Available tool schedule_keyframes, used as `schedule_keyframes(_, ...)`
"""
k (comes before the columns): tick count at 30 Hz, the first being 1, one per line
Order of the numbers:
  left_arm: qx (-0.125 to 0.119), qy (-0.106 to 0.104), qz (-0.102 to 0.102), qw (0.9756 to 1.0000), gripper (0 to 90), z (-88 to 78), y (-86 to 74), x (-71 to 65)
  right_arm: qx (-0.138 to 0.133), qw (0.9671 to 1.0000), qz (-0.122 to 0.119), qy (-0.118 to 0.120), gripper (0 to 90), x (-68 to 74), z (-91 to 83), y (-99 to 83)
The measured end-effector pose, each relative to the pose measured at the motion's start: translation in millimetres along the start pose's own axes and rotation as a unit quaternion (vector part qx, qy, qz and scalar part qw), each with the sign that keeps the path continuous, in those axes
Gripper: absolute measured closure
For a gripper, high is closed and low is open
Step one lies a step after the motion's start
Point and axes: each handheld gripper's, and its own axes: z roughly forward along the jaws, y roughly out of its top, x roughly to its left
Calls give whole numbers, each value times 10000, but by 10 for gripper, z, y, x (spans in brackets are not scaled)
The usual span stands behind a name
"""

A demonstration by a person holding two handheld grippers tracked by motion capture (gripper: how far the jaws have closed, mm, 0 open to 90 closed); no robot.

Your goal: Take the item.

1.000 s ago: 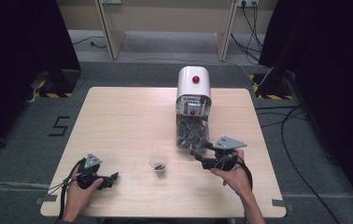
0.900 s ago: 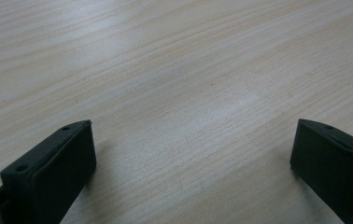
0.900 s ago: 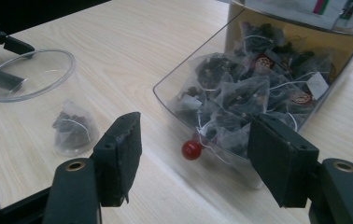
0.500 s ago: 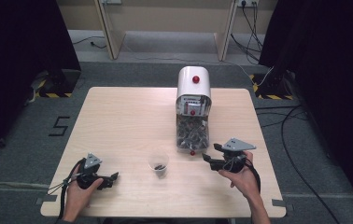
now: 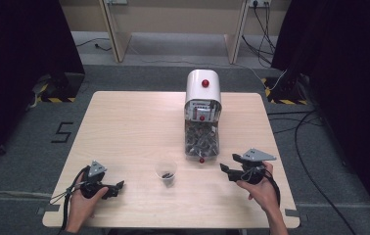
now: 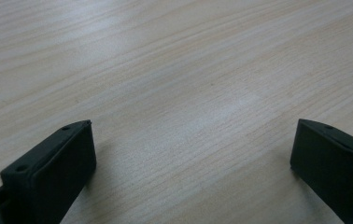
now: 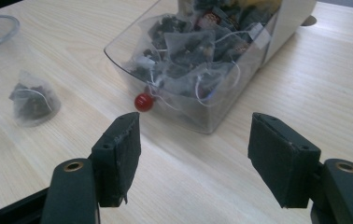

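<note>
A white dispenser point(image 5: 203, 87) stands mid-table, its clear bin point(image 5: 201, 141) packed with tea bags point(image 7: 198, 65) and a red knob point(image 7: 143, 102) at the bin's front. A clear cup point(image 5: 166, 172) stands in front of it with a tea bag point(image 7: 33, 103) inside. My right gripper point(image 5: 227, 166) is open and empty to the right of the bin's front, pointing left toward it; in the right gripper view point(image 7: 195, 128) the bin lies just beyond the jaws. My left gripper point(image 5: 117, 190) rests near the front left edge, open over bare wood point(image 6: 193, 140).
The wooden table point(image 5: 124, 127) has bare room at the left and back. Its front edge lies close to both hands. Cables point(image 5: 300, 122) trail on the floor at the right.
My right gripper has moved to the right, away from the bin's front, and slightly toward the near edge. The left gripper has stayed put.
</note>
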Motion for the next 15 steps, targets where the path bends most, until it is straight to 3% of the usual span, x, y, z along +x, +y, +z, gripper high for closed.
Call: schedule_keyframes(15, -3, 0, -4, 10000, 0, 0, 0, 0, 166, 9994, 119, -262, 303, -92, -100, -153)
